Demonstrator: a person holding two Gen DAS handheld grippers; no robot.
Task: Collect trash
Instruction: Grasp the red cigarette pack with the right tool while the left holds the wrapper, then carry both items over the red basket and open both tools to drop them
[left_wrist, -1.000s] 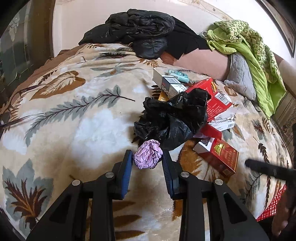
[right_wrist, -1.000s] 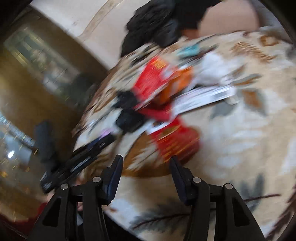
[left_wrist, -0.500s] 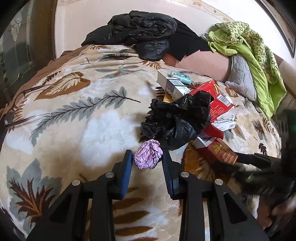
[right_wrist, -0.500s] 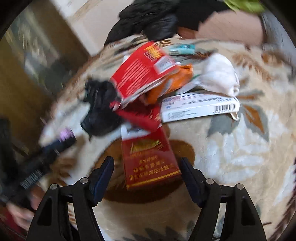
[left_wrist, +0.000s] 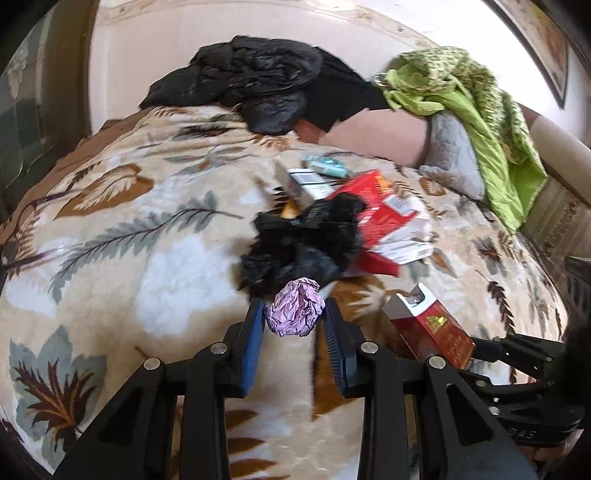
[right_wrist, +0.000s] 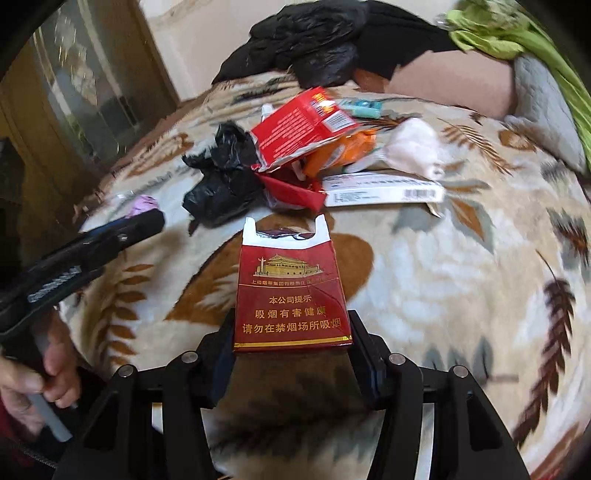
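The left gripper (left_wrist: 293, 321) is clamped on a crumpled lilac paper ball (left_wrist: 293, 312), held at its fingertips just above the blanket (left_wrist: 166, 280). The ball appears light and soft; it should crush rather than slip, so a pinch across its middle suffices. The right gripper (right_wrist: 291, 339) has just been closing its jaws, and an open red cigarette pack (right_wrist: 291, 295) now stands between them, its lower edges against both pads, mouth pointing away from the hand. The pack is judged light, thin card, stiff along its edges but easily dented on its broad faces; the narrow sides near the base are the sound place to hold. Ahead of both grippers lies the remaining litter: a black bag (left_wrist: 299, 251), a red carton (right_wrist: 299, 125), a white box (right_wrist: 384, 190) and an orange wrapper (right_wrist: 341, 151), all probably light.
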